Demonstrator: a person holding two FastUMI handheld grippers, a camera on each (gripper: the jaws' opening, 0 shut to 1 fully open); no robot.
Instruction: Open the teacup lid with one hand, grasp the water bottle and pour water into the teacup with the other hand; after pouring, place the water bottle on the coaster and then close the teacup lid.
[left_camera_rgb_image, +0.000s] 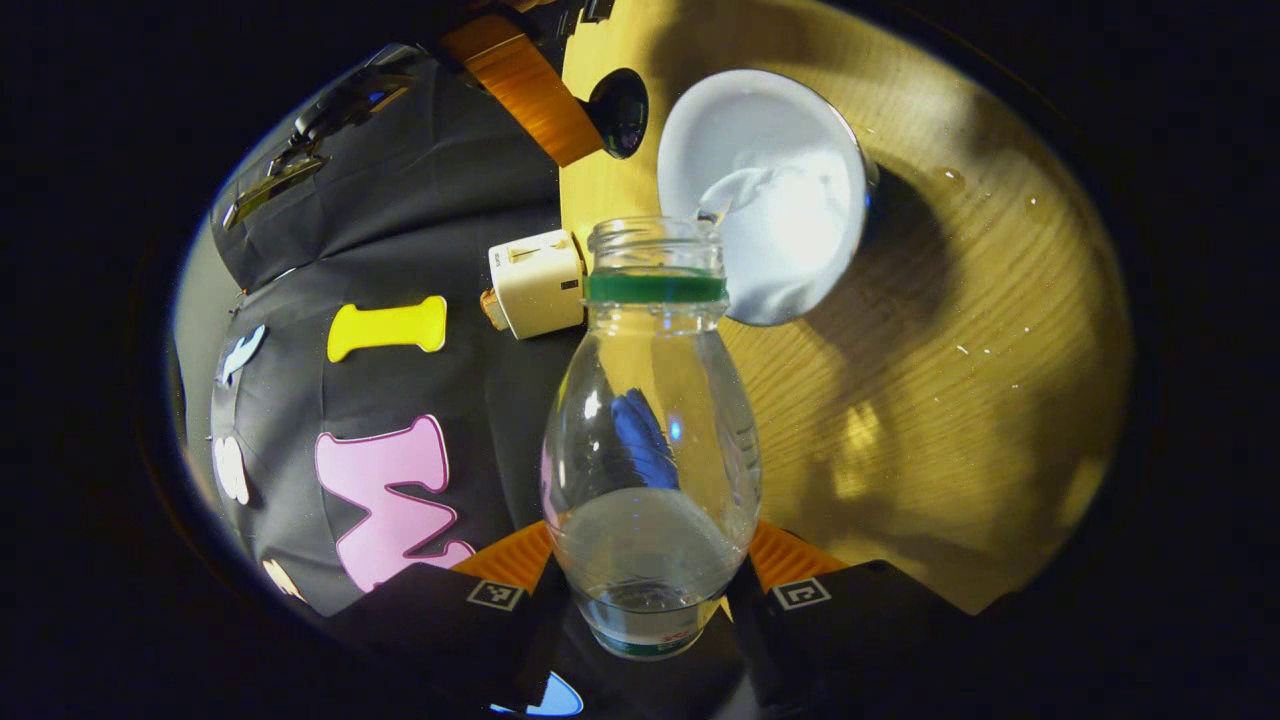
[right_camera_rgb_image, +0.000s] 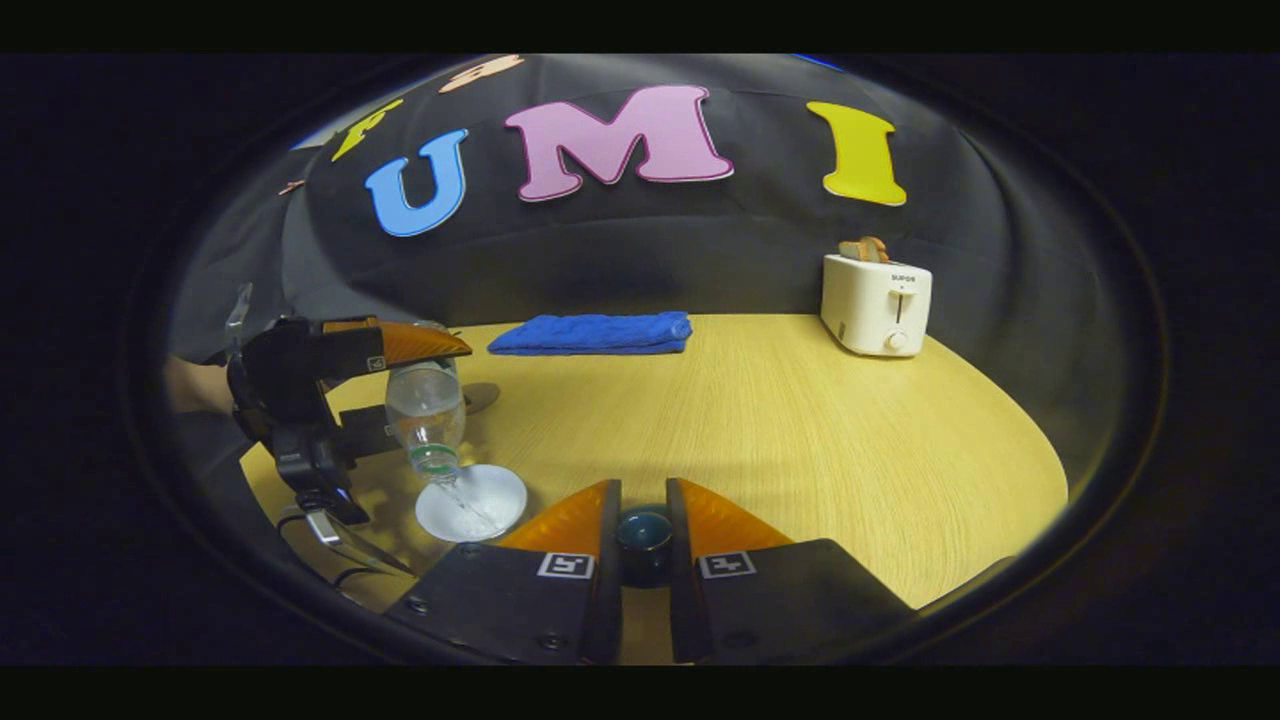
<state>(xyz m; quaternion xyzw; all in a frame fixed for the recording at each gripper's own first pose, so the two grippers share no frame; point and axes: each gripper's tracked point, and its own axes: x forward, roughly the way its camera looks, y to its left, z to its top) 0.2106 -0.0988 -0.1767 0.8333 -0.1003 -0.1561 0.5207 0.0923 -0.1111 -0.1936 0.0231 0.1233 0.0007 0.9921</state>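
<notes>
Left jaws clamp my tipped water bottle (left_camera_rgb_image: 650, 440), streaming into the teacup (left_camera_rgb_image: 770, 190); right jaws grip the lid (right_camera_rgb_image: 643, 535) above the surface's (right_camera_rgb_image: 800, 430) near edge.

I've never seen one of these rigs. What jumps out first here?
The clear water bottle, tipped mouth-down in the left gripper, is pouring a thin stream into the white teacup. Nearer the viewer, the right gripper holds the small dark teacup lid aside, with a white toaster at the table's back.
</notes>
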